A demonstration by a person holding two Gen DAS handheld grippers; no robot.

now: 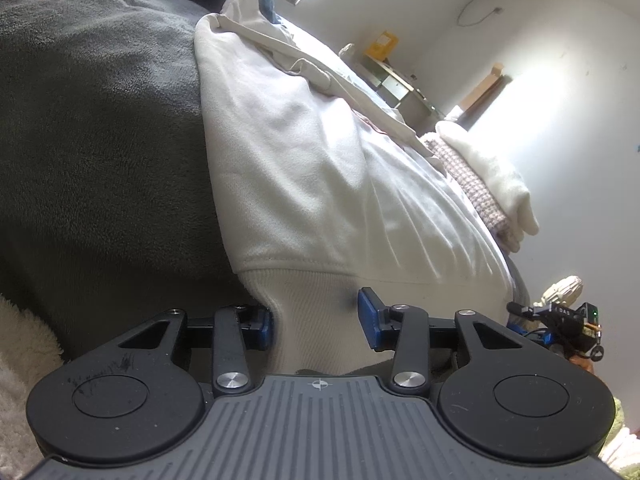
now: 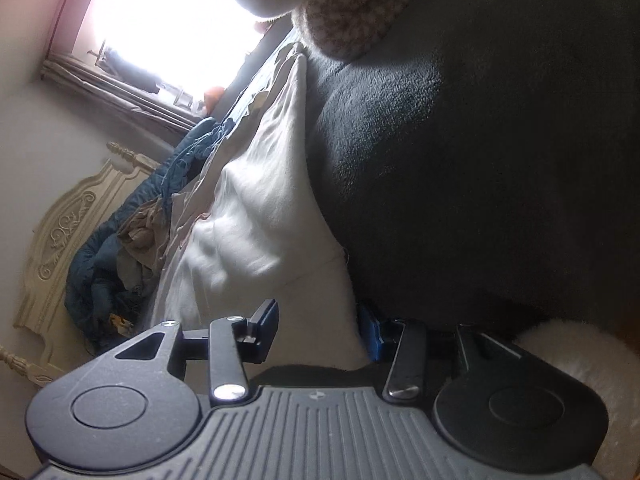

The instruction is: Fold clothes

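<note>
Both grippers wide open on the white sweatshirt (image 1: 288, 152): ribbed hem (image 1: 316, 320) sits between the left gripper (image 1: 316, 320) fingers, a hem corner between the right gripper (image 2: 316, 330) fingers, neither pinched. Garment lies on grey fleece blanket (image 1: 88, 120); folded stack (image 1: 480, 184) beyond.

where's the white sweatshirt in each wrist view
Left wrist: the white sweatshirt fills the centre, its ribbed hem between the open fingers of the left gripper.
Right wrist: the same sweatshirt runs from centre down to the bottom, its hem between the open fingers of the right gripper.
Shared landmark: the dark grey fleece blanket under the sweatshirt.
</note>
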